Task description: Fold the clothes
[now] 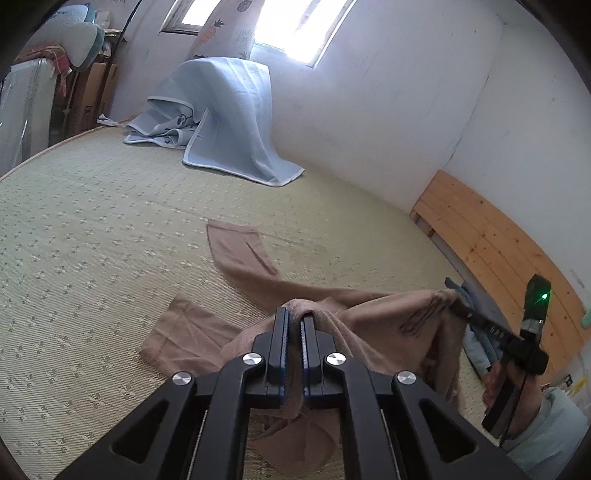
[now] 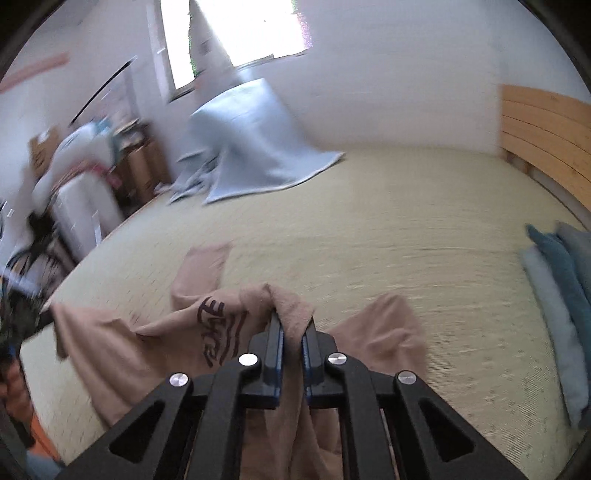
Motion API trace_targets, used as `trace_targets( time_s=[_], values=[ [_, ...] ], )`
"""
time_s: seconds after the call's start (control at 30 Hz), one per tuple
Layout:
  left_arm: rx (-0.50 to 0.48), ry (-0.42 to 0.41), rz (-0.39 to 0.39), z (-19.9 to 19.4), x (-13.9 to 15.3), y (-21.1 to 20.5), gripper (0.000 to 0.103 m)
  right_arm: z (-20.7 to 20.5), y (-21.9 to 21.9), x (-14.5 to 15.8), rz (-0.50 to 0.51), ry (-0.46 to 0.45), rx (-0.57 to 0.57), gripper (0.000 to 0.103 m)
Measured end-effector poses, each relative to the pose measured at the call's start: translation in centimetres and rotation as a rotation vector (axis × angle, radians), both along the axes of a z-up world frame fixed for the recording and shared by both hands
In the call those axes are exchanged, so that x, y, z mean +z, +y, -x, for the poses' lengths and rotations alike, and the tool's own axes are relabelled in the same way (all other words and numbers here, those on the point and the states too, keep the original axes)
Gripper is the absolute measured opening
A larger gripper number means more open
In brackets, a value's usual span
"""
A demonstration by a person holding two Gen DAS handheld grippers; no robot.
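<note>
White walls [image 1: 388, 110] enclose a bed covered by a green woven mat [image 1: 92, 240]. A bright window [image 1: 295, 26] glows far behind a draped light-blue blanket [image 1: 229, 110]; a wooden headboard [image 1: 498, 240] stands right.

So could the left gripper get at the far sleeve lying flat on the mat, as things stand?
Probably not yet: the left gripper is shut on a bunched fold of the tan shirt. The path over the mat to the far sleeve looks clear, but it must release first.
</note>
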State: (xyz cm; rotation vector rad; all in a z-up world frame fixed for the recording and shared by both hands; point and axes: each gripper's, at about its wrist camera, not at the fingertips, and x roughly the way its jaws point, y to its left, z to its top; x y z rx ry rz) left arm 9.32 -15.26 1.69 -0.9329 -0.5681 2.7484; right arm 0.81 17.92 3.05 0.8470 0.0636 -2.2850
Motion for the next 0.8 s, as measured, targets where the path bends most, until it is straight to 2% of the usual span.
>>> trace_targets(
  time_s=[0.2,0.57,0.67,0.8],
  values=[
    [0.054,-0.019,0.027,0.5,-0.3,-0.1,0.005,2.5,2.9,-0.1,0.044,-0.035,-0.093,0.006],
    [0.141,-0.035,-0.006,1.3,-0.5,-0.9,0.005,1.4,4.9,0.7,0.07,-0.039,-0.034,0.007],
    [0.113,-0.084,-0.005,1.9,-1.2,-0.6,0.005,1.5,4.7,0.3,0.028,-0.058,-0.003,0.007],
    [0.056,-0.139,0.047,2.6,-2.2,0.7,0.005,2.1,4.7,-1.0,-0.061,-0.09,0.001,0.007]
  ],
)
